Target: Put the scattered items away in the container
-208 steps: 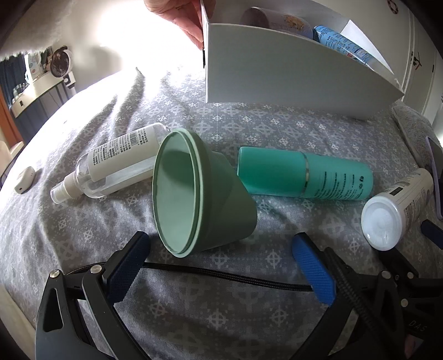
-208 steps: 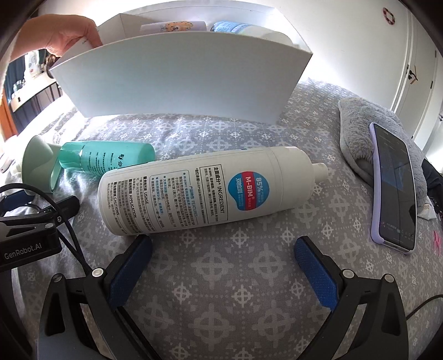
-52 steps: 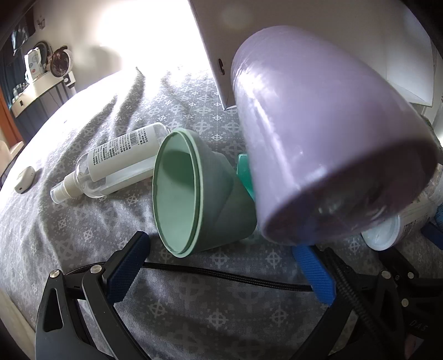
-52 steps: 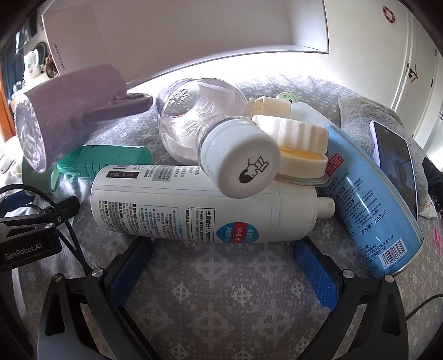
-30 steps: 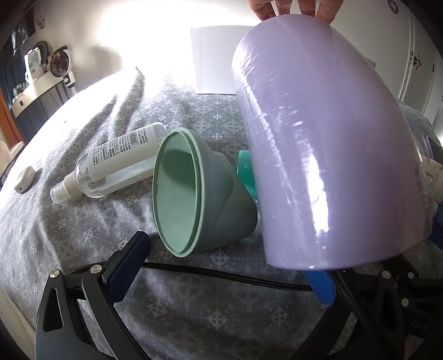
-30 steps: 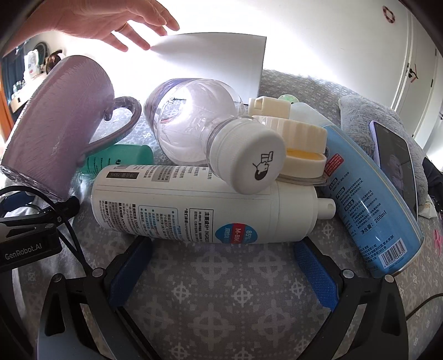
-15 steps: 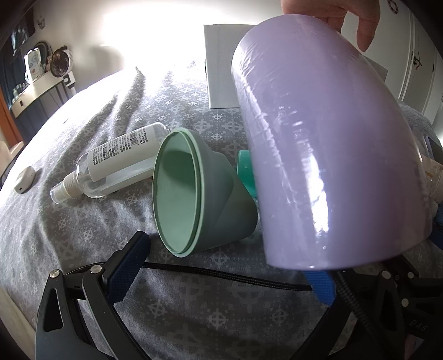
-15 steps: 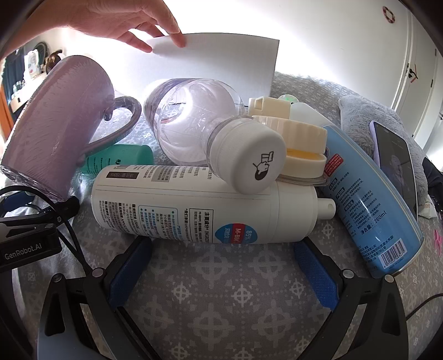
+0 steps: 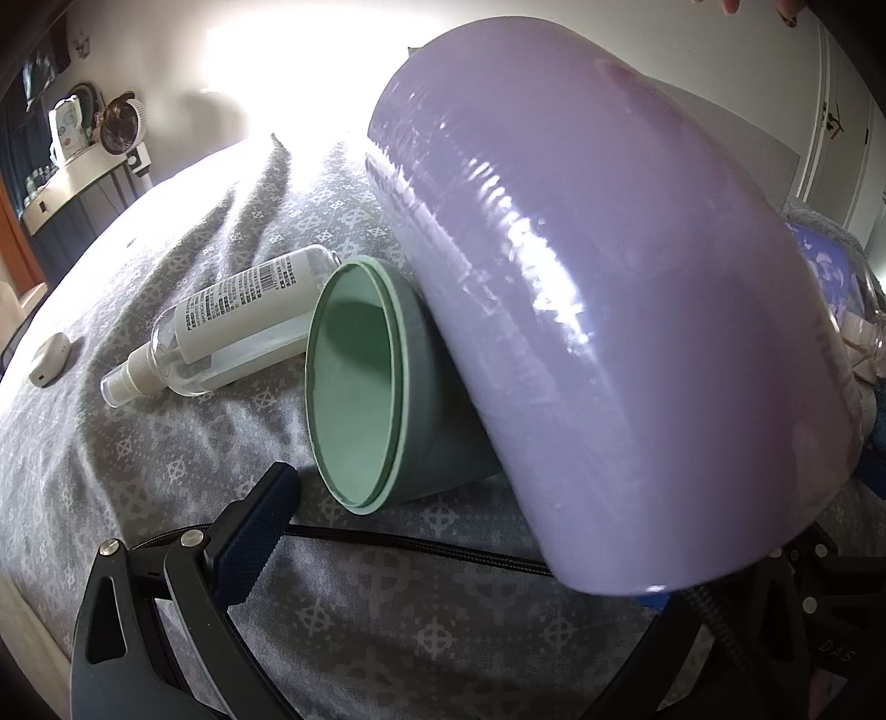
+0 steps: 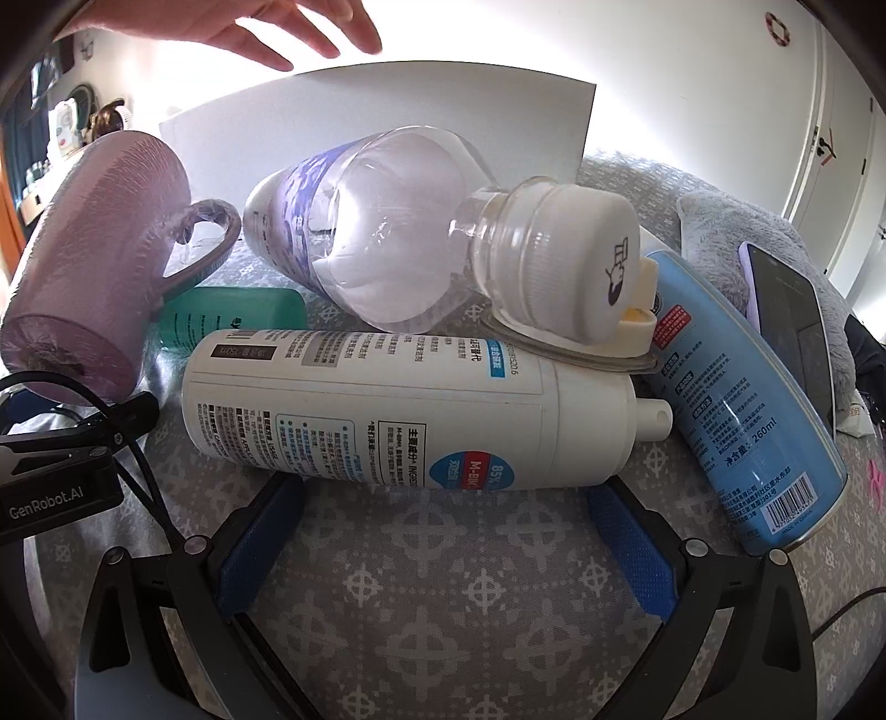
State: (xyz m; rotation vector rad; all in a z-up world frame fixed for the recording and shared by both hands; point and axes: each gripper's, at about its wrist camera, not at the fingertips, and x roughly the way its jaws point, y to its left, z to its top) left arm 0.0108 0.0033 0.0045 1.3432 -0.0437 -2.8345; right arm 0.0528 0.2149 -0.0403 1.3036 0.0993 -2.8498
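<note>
A grey patterned bedspread (image 10: 443,598) is carrying the whole scatter, with a white container (image 10: 387,116) standing at the far side and a bare hand (image 10: 249,27) hovering above its rim.

The right gripper (image 10: 443,531) is resting low on the cloth with its blue-padded fingers (image 10: 260,531) spread wide and holding nothing. Directly ahead of them, just beyond the tips, a white foam bottle (image 10: 398,410) is lying on its side, its long axis running crosswise to the fingers, nozzle toward the right finger. A clear bottle (image 10: 398,243) is leaning on top of it, and a blue spray can (image 10: 742,399) is lying beyond the right finger, angled away.

The left gripper (image 9: 459,531) is also sitting open and empty, though its right finger is mostly hidden behind a purple mug (image 9: 598,310) that is filling the space ahead and to the right. A green cup (image 9: 382,387) is lying just ahead of the left finger, mouth turned toward it; a small spray bottle (image 9: 221,327) is lying further out to the left.

By my judgement the right gripper is nearer a clean grasp, since the foam bottle is already lying across the gap, but the clear bottle stacked on it is likely to roll once it lifts.
</note>
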